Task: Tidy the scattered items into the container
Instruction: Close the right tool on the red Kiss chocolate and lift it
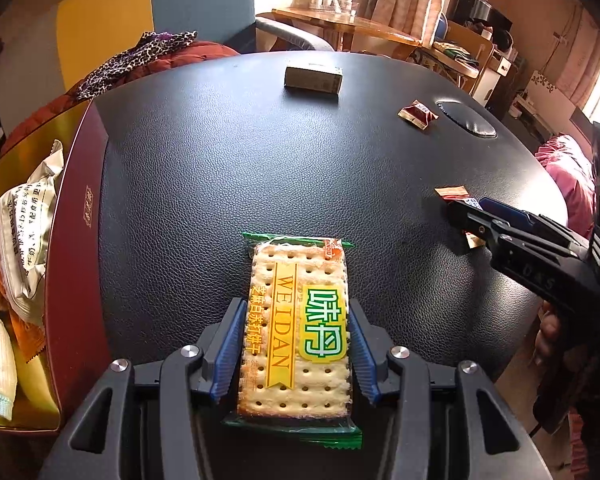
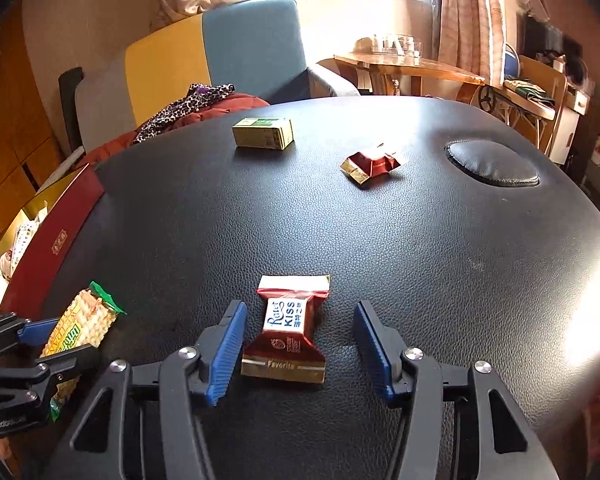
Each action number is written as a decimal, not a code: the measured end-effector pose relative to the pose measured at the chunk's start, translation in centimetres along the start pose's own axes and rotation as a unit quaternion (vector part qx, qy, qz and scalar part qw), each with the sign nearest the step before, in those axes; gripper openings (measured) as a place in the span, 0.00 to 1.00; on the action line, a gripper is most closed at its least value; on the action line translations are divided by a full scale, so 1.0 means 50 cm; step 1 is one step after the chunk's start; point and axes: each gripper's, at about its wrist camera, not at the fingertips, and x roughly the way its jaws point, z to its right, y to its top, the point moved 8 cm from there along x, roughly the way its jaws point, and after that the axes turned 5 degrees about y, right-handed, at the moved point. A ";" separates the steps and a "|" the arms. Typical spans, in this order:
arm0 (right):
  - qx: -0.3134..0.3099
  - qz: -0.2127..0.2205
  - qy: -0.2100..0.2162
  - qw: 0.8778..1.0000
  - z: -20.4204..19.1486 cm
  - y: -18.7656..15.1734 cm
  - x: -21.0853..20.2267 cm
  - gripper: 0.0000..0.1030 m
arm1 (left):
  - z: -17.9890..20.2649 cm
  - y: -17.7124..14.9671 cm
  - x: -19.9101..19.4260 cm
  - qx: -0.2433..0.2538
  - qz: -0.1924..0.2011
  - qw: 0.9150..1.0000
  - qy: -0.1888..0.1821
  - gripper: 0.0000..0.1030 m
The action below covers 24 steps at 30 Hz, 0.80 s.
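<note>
While left tongs [image 1: 296, 344] clamp the cracker packet [image 1: 296, 336], right tongs [image 2: 300, 348] straddle the candy [image 2: 286, 330] — untouched.

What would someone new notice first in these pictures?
The cracker packet, bright yellow and green, is clamped in the left gripper at the near edge of the black table. To its right, a red candy lies between the right gripper's open jaws, and a red box holding snacks stands at the table's left.

"WEIDAN" on cracker packet [image 1: 296, 332], "Kiss", "Favorite" on candy wrapper [image 2: 286, 330]
</note>
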 end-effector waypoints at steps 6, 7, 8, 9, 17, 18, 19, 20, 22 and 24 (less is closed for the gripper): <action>-0.024 -0.006 -0.022 0.999 -0.002 -0.006 0.003 0.35 | 0.001 -0.001 0.000 0.002 0.003 1.000 0.005 0.48; -0.025 -0.006 -0.024 0.999 -0.002 -0.007 0.003 0.35 | 0.001 -0.001 0.000 0.002 0.004 1.000 0.006 0.48; -0.025 -0.006 -0.026 0.999 -0.002 -0.008 0.003 0.35 | 0.001 -0.001 0.000 0.002 0.005 1.000 0.007 0.48; -0.025 -0.006 -0.028 0.999 -0.002 -0.009 0.002 0.34 | 0.001 -0.001 -0.001 0.002 0.006 1.000 0.008 0.48; -0.028 -0.004 -0.035 0.999 -0.017 -0.012 0.001 0.34 | -0.003 0.001 -0.011 -0.010 0.013 1.000 -0.014 0.47; -0.028 -0.004 -0.035 0.999 -0.021 -0.012 0.002 0.34 | -0.004 0.001 -0.013 -0.012 0.014 1.000 -0.015 0.47; -0.029 -0.003 -0.034 0.999 -0.025 -0.013 0.003 0.34 | -0.005 0.000 -0.015 -0.014 0.014 1.000 -0.017 0.47; -0.030 -0.003 -0.032 0.999 -0.030 -0.012 0.004 0.34 | -0.005 0.000 -0.017 -0.016 0.014 1.000 -0.019 0.47; -0.032 -0.003 -0.029 0.999 -0.039 -0.012 0.006 0.34 | -0.007 -0.001 -0.024 -0.020 0.016 0.999 -0.022 0.47; -0.035 -0.003 -0.027 0.999 -0.049 -0.012 0.009 0.34 | -0.009 0.002 -0.037 -0.022 0.024 0.999 -0.027 0.47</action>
